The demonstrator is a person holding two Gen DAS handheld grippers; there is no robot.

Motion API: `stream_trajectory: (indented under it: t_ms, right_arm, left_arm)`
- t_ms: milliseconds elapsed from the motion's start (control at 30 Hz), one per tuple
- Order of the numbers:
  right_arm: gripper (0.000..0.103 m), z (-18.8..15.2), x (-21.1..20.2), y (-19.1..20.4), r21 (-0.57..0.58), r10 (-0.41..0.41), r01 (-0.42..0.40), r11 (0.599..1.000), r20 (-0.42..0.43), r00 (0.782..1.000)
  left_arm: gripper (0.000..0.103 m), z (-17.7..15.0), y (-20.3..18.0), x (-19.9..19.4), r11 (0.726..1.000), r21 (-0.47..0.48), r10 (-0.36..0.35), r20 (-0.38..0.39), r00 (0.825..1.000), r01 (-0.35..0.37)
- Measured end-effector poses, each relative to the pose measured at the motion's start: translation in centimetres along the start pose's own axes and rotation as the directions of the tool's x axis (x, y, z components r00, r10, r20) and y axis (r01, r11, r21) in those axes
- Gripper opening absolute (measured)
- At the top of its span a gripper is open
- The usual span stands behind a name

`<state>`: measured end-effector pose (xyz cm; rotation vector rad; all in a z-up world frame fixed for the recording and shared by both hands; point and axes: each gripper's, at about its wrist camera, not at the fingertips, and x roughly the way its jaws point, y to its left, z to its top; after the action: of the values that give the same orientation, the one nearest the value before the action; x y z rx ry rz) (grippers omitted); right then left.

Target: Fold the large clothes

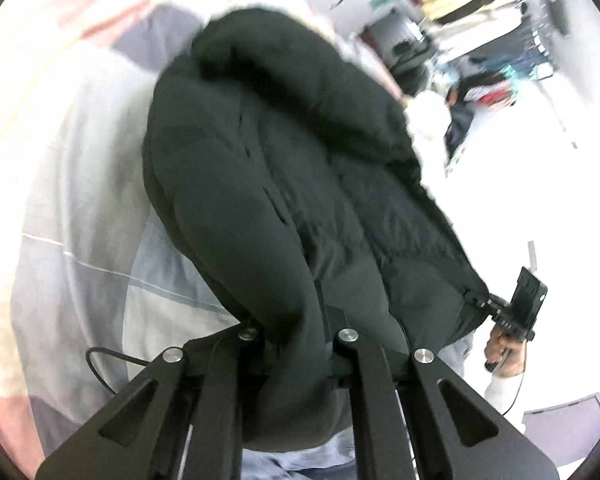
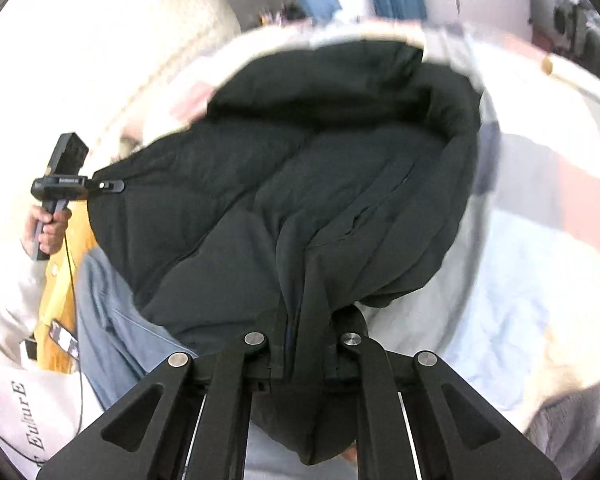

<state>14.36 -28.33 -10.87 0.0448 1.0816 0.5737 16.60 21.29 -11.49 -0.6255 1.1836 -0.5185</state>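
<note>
A large black padded jacket hangs stretched between my two grippers above a bed; it fills the middle of the right wrist view too. My left gripper is shut on one bunched edge of the jacket. My right gripper is shut on the opposite edge. In the left wrist view the right gripper shows at the jacket's far corner. In the right wrist view the left gripper shows clamped on the other corner. Fabric hides the fingertips.
A patchwork bedspread in grey, white and pink lies under the jacket, also in the right wrist view. The person's jeans and yellow top are at lower left. A clothes rack and cluttered floor lie far right.
</note>
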Motion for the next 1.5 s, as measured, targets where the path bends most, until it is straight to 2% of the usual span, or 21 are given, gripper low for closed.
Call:
stream_trajectory:
  t_ms: [100, 233, 400, 500, 567, 800, 1000, 1133, 1333, 1500]
  right_arm:
    - [0.006, -1.5, -3.3, 1.5, -0.01, 0.004, -0.003, 1.0, 0.069, 0.998]
    - [0.006, -5.1, -8.0, 3.1, -0.015, 0.021, -0.019, 1.0, 0.153, 0.988]
    - [0.006, -9.3, -11.4, 6.7, 0.025, 0.04, -0.047, 0.999, 0.227, 0.973]
    - [0.006, -11.1, -12.9, 8.0, 0.04, 0.048, -0.06, 0.997, 0.257, 0.965]
    - [0.006, -10.8, -12.8, 9.1, 0.055, 0.049, -0.066, 0.996, 0.265, 0.963]
    - [0.005, -8.2, -12.9, 8.1, 0.079, 0.055, -0.084, 0.993, 0.317, 0.947]
    - [0.005, -2.3, -12.4, 4.6, 0.135, 0.056, -0.117, 0.984, 0.388, 0.92]
    - [0.005, 1.4, -10.9, 1.2, 0.205, 0.056, -0.154, 0.967, 0.418, 0.907]
    - [0.005, 7.0, -6.2, -4.4, 0.337, 0.017, -0.157, 0.928, 0.384, 0.923]
    - [0.005, 10.1, -1.3, -9.2, 0.448, -0.005, -0.149, 0.881, 0.323, 0.946]
  left_arm:
    - [0.008, -1.8, -0.5, -4.0, 1.0, 0.009, -0.023, 0.047, 0.999, 0.023]
    - [0.008, -5.7, -0.8, -7.9, 0.999, -0.003, -0.048, 0.06, 0.997, 0.048]
    - [0.008, -11.2, -2.2, -9.6, 0.997, -0.031, -0.068, 0.058, 0.996, 0.07]
    - [0.008, -12.9, -2.9, -9.4, 0.997, -0.051, -0.062, 0.049, 0.997, 0.064]
    - [0.009, -12.7, -3.2, -9.3, 0.997, -0.055, -0.057, 0.049, 0.997, 0.059]
    - [0.01, -8.7, -3.9, -9.3, 0.997, -0.045, -0.054, 0.082, 0.995, 0.058]
    - [0.015, -1.5, -5.3, -9.7, 0.996, -0.046, -0.073, 0.161, 0.984, 0.081]
    - [0.016, 3.2, -5.0, -8.1, 0.996, -0.075, -0.038, 0.195, 0.98, 0.053]
    - [0.016, 10.0, -4.7, -3.6, 0.992, -0.116, 0.069, 0.192, 0.979, -0.047]
    - [0.017, 14.0, -3.4, 1.7, 0.978, -0.14, 0.179, 0.195, 0.964, -0.154]
